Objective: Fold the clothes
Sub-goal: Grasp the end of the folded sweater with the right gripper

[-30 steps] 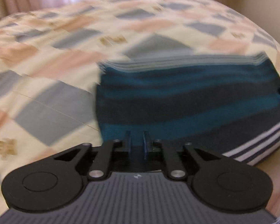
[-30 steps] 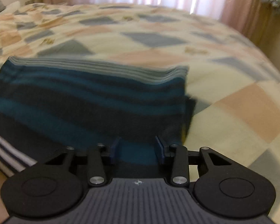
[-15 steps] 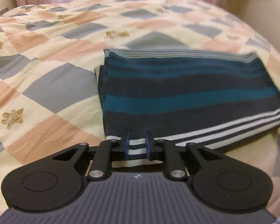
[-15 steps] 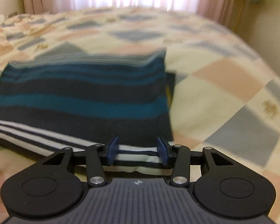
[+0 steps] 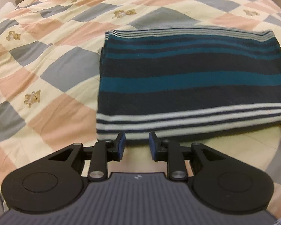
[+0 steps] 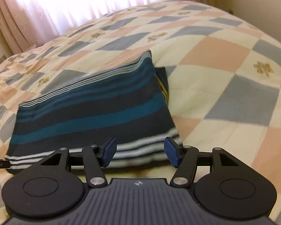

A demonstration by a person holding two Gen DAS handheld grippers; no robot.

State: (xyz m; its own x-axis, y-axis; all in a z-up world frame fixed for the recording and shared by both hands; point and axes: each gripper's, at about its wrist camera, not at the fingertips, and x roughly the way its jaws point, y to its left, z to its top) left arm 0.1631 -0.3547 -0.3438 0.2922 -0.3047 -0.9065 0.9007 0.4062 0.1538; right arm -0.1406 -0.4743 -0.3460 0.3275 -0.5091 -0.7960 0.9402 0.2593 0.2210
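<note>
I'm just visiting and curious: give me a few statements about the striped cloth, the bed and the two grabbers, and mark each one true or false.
1. The folded navy, teal and white striped garment lies flat on the checked quilt. True.
2. The left gripper pinches the garment. False: its jaws are opening, with nothing between them.
3. The quilt carries small bear pictures. True.
4. The right gripper lifts the garment off the bed. False: its jaws are opening, clear of the cloth.
5. The garment is plain red. False: it is striped.
</note>
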